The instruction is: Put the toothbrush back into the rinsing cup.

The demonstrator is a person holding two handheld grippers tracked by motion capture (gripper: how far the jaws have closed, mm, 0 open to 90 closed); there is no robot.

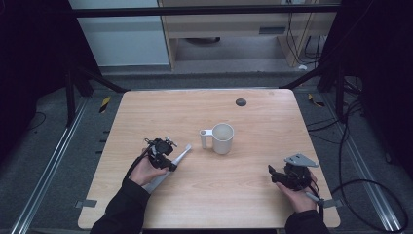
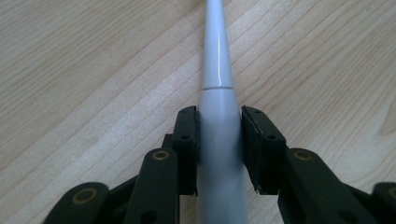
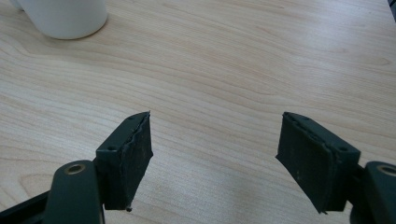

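A long pale grey tapered stick, like a toothbrush handle (image 1: 168,168), lies slantwise on the wooden table at the left. My left gripper (image 1: 165,157) is shut on it; in the left gripper view both pads press the sides of the handle (image 2: 218,116), whose thin end runs away from me. A white mug (image 1: 221,138) stands upright at the table's middle with its handle to the left. My right gripper (image 1: 273,174) rests low at the front right, open, with bare wood between its pads (image 3: 133,154). The mug's base (image 3: 65,16) sits at the top left of the right gripper view.
A small dark round disc (image 1: 240,102) lies near the table's far edge. The wooden table (image 1: 263,122) has metal rails on the floor at both sides and cables (image 1: 355,146) at the right. Cabinets stand beyond the far edge.
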